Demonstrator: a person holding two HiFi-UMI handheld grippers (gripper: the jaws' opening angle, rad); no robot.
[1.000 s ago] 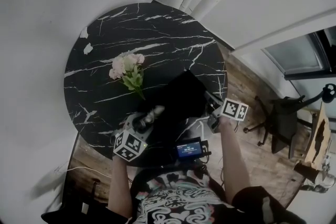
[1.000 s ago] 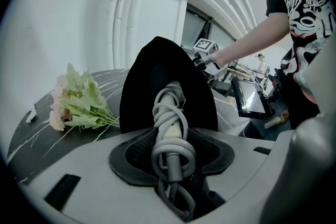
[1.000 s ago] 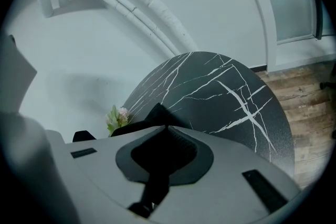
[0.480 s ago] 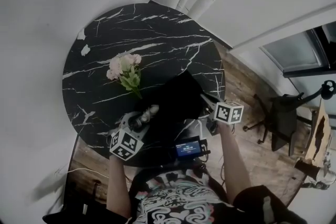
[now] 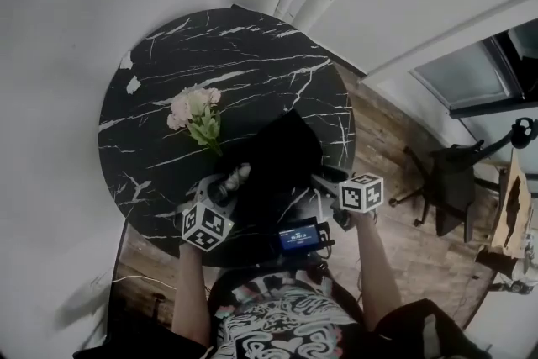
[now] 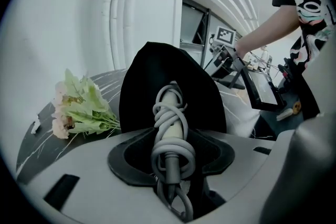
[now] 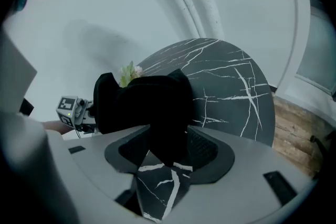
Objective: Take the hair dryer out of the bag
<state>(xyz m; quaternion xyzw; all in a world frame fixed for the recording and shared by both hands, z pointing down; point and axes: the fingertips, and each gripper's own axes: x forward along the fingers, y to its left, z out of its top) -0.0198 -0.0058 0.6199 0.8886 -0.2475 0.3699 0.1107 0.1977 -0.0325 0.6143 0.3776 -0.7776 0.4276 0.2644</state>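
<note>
The left tongs (image 6: 169, 162) are clamping the hair dryer (image 6: 169, 113) by its handle, where the grey cord (image 6: 157, 150) is wound round it in loops. The handle is sticking out of the mouth of the black bag (image 6: 142, 76), and the head is seemingly staying inside, though the dark cloth is hiding it. The dryer is looking like a stiff plastic thing of some weight, likely heaviest at the hidden end, so the handle is the right place to be gripping. The cord loops are giving the pads a soft bite but may be shifting under a pull. The bag is limp and is likely going to drag along unless something is pinning it. The right tongs (image 7: 168, 160) are standing apart, having just been opening, with a fold of the bag lying loose between them. A second ago they were pinched together at the bag's edge; since then that hand has been rolling and drawing back toward the person, while the left has barely been moving. Beyond the bag, the flowers (image 5: 195, 112) are lying on the marbled bench (image 5: 168, 55)
</note>
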